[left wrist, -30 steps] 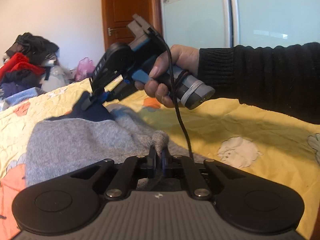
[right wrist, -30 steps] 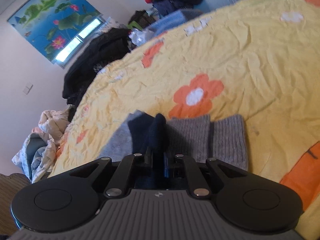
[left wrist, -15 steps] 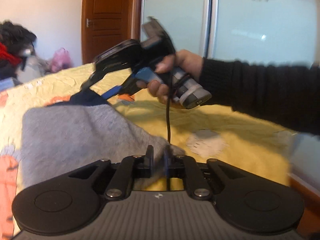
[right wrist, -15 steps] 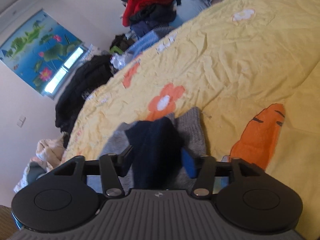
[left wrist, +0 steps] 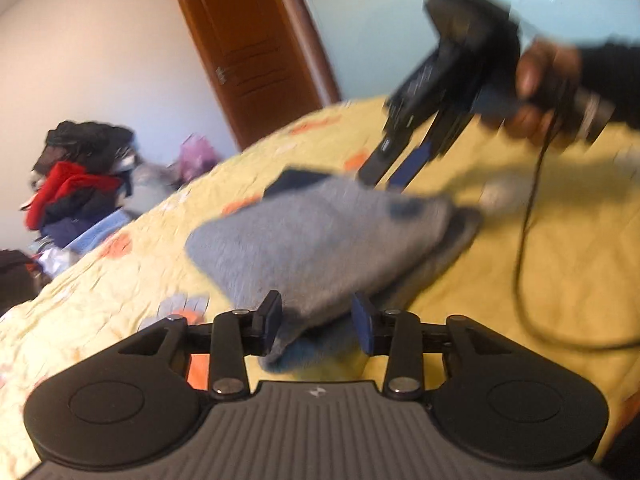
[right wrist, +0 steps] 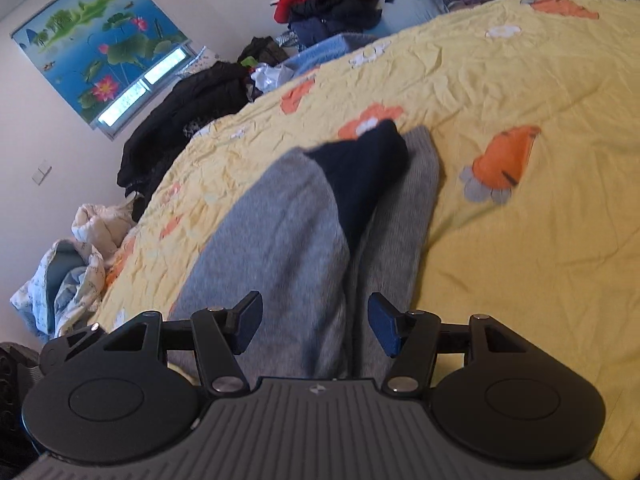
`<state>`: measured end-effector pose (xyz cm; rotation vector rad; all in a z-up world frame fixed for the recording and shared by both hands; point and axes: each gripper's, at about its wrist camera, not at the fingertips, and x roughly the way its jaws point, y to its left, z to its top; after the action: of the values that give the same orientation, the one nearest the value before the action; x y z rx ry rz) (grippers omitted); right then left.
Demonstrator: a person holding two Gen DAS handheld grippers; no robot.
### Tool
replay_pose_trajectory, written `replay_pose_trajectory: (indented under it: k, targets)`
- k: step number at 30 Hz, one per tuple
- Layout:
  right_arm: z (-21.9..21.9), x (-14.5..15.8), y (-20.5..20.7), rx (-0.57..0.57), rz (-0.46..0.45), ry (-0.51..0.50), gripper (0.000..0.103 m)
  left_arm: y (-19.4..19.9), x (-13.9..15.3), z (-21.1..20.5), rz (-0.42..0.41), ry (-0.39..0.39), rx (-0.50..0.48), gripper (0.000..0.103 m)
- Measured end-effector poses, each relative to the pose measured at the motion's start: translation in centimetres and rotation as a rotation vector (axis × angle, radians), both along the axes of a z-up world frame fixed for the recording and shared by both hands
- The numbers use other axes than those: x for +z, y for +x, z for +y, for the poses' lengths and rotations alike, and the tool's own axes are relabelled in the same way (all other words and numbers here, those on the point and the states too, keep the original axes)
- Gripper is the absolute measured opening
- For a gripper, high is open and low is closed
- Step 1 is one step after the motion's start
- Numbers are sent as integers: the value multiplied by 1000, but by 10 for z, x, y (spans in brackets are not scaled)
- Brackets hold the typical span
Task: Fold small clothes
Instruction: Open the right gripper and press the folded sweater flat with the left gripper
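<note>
A small grey knit garment [left wrist: 320, 232] with a navy part [right wrist: 360, 176] lies folded on the yellow bedspread [left wrist: 560, 264]. In the left wrist view my left gripper [left wrist: 318, 320] is opening its jaws, and the garment's near corner sits loose between the pads. My right gripper [left wrist: 384, 180], held by a hand [left wrist: 536, 80] in a black sleeve, hovers blurred just past the garment's far edge. In the right wrist view that right gripper [right wrist: 316, 328] stands open above the grey cloth [right wrist: 280, 240], with its pads clear of it.
A pile of red and dark clothes [left wrist: 76, 176] lies beyond the bed's far side, with more dark clothes [right wrist: 192, 112] and a crumpled quilt [right wrist: 72, 272]. A brown door [left wrist: 248, 44] and a glass wardrobe stand behind. A black cable [left wrist: 528, 240] hangs from the right gripper over the bedspread.
Both grippers were shut on the garment a second ago. The right one opened first and drew back; the left jaws have now spread. The garment lies folded over on the bed.
</note>
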<state>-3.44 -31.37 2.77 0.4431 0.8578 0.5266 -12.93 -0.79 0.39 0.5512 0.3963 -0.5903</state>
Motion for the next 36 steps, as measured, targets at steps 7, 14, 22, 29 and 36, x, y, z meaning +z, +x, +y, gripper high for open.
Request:
replay_pose_trajectory:
  k: [7, 14, 22, 29, 36]
  targets:
    - [24, -8, 0, 62, 18, -55, 62, 4, 3, 4, 26, -13, 74, 40]
    - [20, -19, 1, 79, 17, -53, 18, 18, -4, 11, 34, -37, 148, 69]
    - [-5, -15, -13, 9, 28, -86, 13, 33, -19, 8, 117, -91, 188, 11]
    - [-14, -14, -16, -38, 2, 44, 39, 8, -2, 17, 107, -65, 86, 13]
    - [-8, 27, 24, -96, -143, 168, 64, 22, 54, 17, 24, -255, 16, 26]
